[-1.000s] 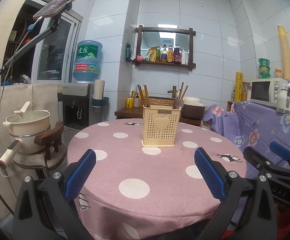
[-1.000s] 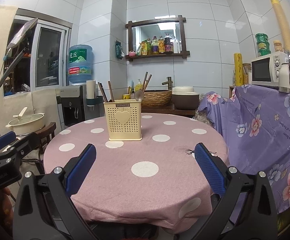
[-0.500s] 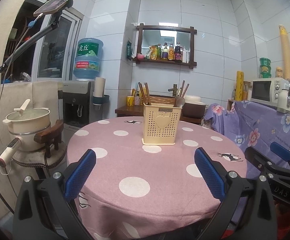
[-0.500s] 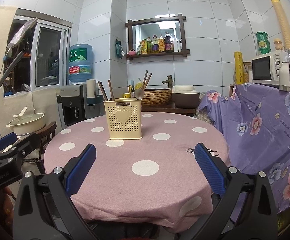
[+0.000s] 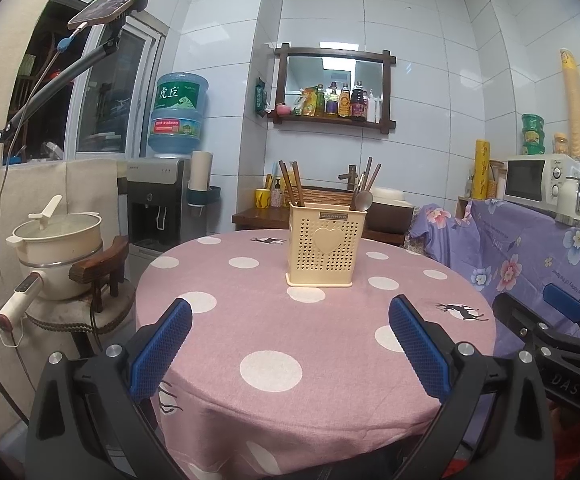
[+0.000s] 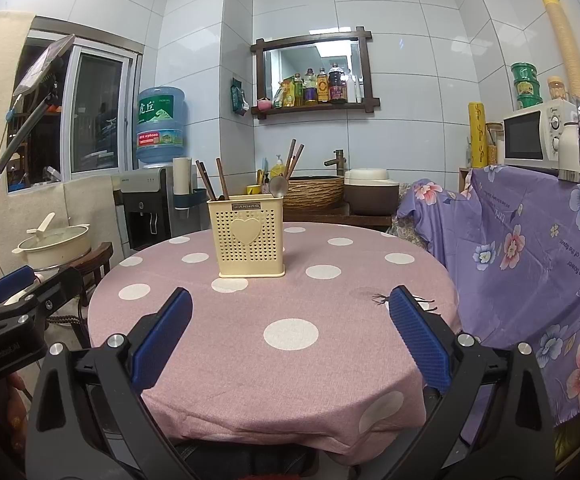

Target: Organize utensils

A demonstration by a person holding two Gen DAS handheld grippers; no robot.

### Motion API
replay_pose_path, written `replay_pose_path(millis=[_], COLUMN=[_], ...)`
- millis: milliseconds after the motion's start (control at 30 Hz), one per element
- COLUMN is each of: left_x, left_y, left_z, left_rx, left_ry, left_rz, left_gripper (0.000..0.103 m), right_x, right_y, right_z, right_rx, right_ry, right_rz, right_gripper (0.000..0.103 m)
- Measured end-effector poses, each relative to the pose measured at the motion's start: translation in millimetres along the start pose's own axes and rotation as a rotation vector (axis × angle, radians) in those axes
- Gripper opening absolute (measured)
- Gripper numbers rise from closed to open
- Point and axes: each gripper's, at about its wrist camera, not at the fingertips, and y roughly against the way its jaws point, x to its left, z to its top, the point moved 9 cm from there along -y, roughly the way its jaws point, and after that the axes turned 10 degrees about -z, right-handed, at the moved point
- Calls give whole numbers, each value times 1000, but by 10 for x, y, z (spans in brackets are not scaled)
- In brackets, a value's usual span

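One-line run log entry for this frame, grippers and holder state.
left gripper: open, empty | right gripper: open, empty | cream perforated plastic utensil holder: upright on pink polka-dot tablecloth, holds chopsticks and metal spoon | contact: none

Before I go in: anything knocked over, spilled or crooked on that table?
Nothing stands out. The utensil holder stands upright on the polka-dot tablecloth, with chopsticks and a spoon leaning inside. No spills or loose utensils show. The left hand-held gripper and right hand-held gripper are open and empty.

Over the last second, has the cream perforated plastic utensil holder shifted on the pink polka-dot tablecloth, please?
No. The holder sits by the same white dot; neither gripper touches it.
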Motion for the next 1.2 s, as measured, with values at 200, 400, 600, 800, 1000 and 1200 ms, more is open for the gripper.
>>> replay_pose_path(millis=[200, 400, 600, 800, 1000, 1200], left_x=[0, 3, 4, -21, -57, -66], left_y=[-1, -3, 6, 1, -8, -25], left_z=[-18, -15, -62, -89, -93, -105], left_rx=[4, 5, 12, 24, 35, 49], left_ry=[4, 4, 13, 29, 26, 41], left_rz=[-2, -1, -2, -20, -18, -21], left_gripper=[98, 98, 98, 98, 98, 98], right_x=[2, 0, -2, -1, 5, 2], right_y=[2, -5, -8, -7, -10, -6], right_z=[-23, -39, -33, -37, -56, -60], right_rx=[2, 4, 5, 6, 6, 5], right_ry=[0, 0, 0, 0, 1, 2], right_rz=[-1, -1, 0, 1, -2, -2], right_gripper=[97, 97, 97, 97, 97, 97])
